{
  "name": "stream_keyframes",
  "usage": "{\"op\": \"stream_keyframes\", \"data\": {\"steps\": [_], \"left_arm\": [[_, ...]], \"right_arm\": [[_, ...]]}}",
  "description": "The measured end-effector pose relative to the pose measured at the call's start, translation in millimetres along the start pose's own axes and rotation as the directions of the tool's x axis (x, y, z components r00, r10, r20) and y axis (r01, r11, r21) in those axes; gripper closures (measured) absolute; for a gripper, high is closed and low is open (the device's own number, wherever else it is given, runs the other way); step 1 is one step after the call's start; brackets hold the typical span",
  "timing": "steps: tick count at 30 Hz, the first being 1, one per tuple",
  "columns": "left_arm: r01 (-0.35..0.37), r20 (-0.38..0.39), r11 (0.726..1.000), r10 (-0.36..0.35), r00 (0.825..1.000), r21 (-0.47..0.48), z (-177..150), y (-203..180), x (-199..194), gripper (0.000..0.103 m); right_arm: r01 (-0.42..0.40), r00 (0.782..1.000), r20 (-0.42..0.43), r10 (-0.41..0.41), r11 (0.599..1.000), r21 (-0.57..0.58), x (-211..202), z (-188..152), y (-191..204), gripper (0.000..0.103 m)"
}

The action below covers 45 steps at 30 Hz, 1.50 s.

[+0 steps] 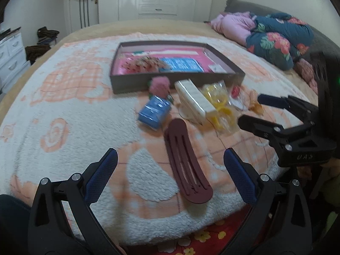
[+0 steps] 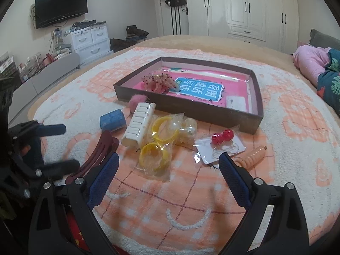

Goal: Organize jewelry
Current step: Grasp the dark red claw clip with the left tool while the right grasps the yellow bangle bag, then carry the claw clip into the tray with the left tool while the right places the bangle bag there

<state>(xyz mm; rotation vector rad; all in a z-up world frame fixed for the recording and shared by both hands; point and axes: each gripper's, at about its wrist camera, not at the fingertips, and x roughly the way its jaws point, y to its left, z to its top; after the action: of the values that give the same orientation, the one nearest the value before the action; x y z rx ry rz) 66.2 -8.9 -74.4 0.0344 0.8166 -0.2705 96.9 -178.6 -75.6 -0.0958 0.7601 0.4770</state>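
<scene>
Hovering wide open and empty: left gripper straddling maroon hair clip, right gripper facing bagged yellow bangles near box.

Maroon hair clip partly hidden behind tongs, earrings' detail blurred

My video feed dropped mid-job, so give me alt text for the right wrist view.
The open right gripper hovers empty over a bed blanket, facing bagged yellow bangles, red ball earrings on a card, a white comb and a maroon hair clip. Beyond sits a shallow brown box; the open left gripper is at left.
</scene>
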Motion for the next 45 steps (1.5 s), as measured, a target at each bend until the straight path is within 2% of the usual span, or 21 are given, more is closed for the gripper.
{"op": "stream_keyframes", "data": {"steps": [3, 6, 10, 15, 20, 22, 24, 32, 45], "left_arm": [[0.007, -0.029, 1.000, -0.007, 1.000, 0.022, -3.1, -5.6, 7.6, 0.018], [0.023, -0.058, 0.999, -0.021, 0.998, 0.035, -5.9, -9.1, 14.4, 0.032], [0.030, -0.095, 0.998, -0.026, 0.995, 0.048, -8.6, -12.4, 24.0, 0.043], [0.026, -0.116, 0.998, -0.019, 0.993, 0.060, -11.2, -16.9, 29.5, 0.049], [0.031, -0.126, 0.997, -0.023, 0.992, 0.067, -11.7, -18.3, 32.1, 0.059], [0.030, -0.123, 0.997, -0.021, 0.992, 0.068, -11.1, -18.3, 32.3, 0.068], [0.034, -0.114, 0.998, -0.027, 0.993, 0.059, -10.5, -16.3, 30.5, 0.074], [0.059, -0.084, 0.997, -0.055, 0.995, 0.047, -8.3, -16.1, 23.1, 0.077], [0.057, 0.024, 0.998, -0.057, 0.998, 0.012, 12.8, -11.5, -2.5, 0.077]], "right_arm": [[-0.025, 0.999, -0.022, 0.025, 1.000, 0.003, 6.0, -0.3, -0.4, 0.012], [-0.045, 0.998, -0.041, 0.045, 0.999, 0.010, 11.6, -0.3, -1.1, 0.018], [-0.074, 0.995, -0.064, 0.075, 0.997, 0.021, 19.4, 1.9, -0.8, 0.024], [-0.100, 0.991, -0.087, 0.101, 0.995, 0.005, 29.9, 3.9, 6.5, 0.034], [-0.103, 0.989, -0.109, 0.103, 0.995, 0.006, 39.3, 1.2, 7.0, 0.055], [-0.107, 0.988, -0.111, 0.107, 0.994, 0.010, 40.3, -0.4, 6.2, 0.062], [-0.103, 0.989, -0.102, 0.103, 0.995, 0.008, 38.0, -0.9, 5.1, 0.065], [-0.105, 0.992, -0.062, 0.107, 0.994, 0.034, 25.2, -1.3, -3.6, 0.067], [-0.077, 0.997, 0.027, 0.075, 0.991, 0.106, -9.2, 2.4, -31.1, 0.067]]}}
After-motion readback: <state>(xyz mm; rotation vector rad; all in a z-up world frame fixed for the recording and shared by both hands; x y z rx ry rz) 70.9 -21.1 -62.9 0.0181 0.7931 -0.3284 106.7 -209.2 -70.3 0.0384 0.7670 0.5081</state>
